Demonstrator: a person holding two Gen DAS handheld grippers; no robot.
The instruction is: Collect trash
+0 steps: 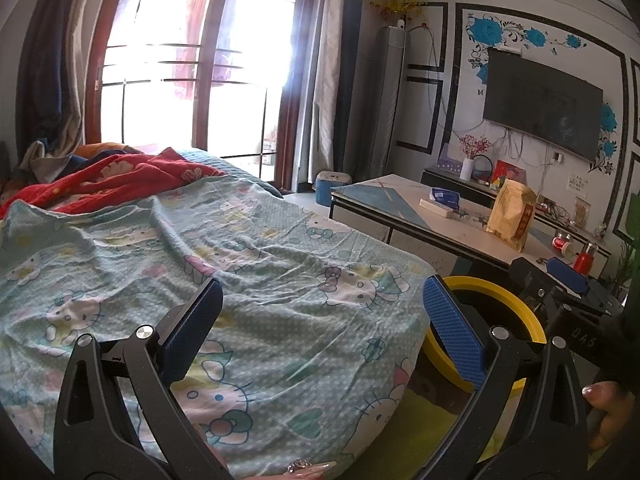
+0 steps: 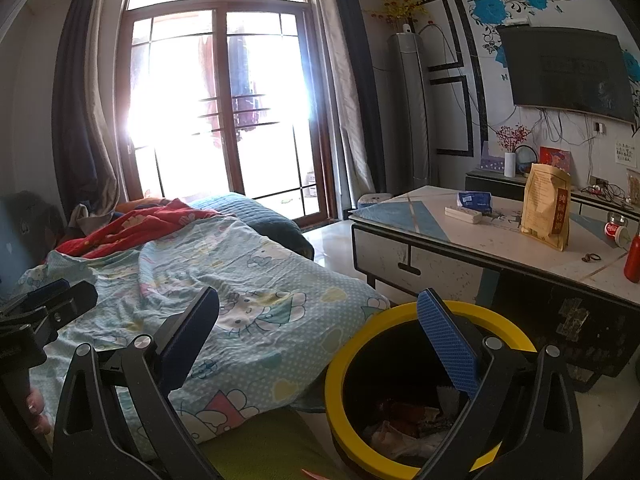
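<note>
- The left gripper (image 1: 322,316) is spread wide and holds nothing; its two blue-padded fingers (image 1: 454,328) frame a stretch of the cartoon-print bed sheet (image 1: 248,264).
- The right gripper (image 2: 318,320) is also spread wide and empty. Its right-hand finger (image 2: 448,344) shows in front of the bin opening; its left-hand finger shows in front of the sheet.
- The yellow-rimmed trash bin (image 2: 340,364) stands on the floor just beside the foot of the bed, between the bed and the coffee table. In the left wrist view only part of its rim (image 1: 516,300) shows, behind the right-hand finger.
- Crumpled trash (image 2: 404,420) lies at the bottom of the bin: pale and reddish wrappers. Individual items cannot be told apart.
- A red patterned blanket (image 1: 120,180) lies bunched at the far end of the bed, near the window.
- The tabletop (image 2: 500,240) of the coffee table carries a tan stand-up food pouch (image 2: 546,206), upright, a blue tissue pack (image 2: 474,200) with a white power strip (image 2: 463,215) just beside it, and a red bottle (image 2: 633,260) at the right edge.
- A dark television (image 2: 568,72) hangs on the wall above a low cabinet, beyond the coffee table.
- In the left wrist view, the right gripper appears at the right edge (image 1: 560,280), with a fingertip of the person's hand (image 1: 604,404) on its handle.
- In the right wrist view, the left gripper appears at the left edge (image 2: 44,304), above the sheet.
</note>
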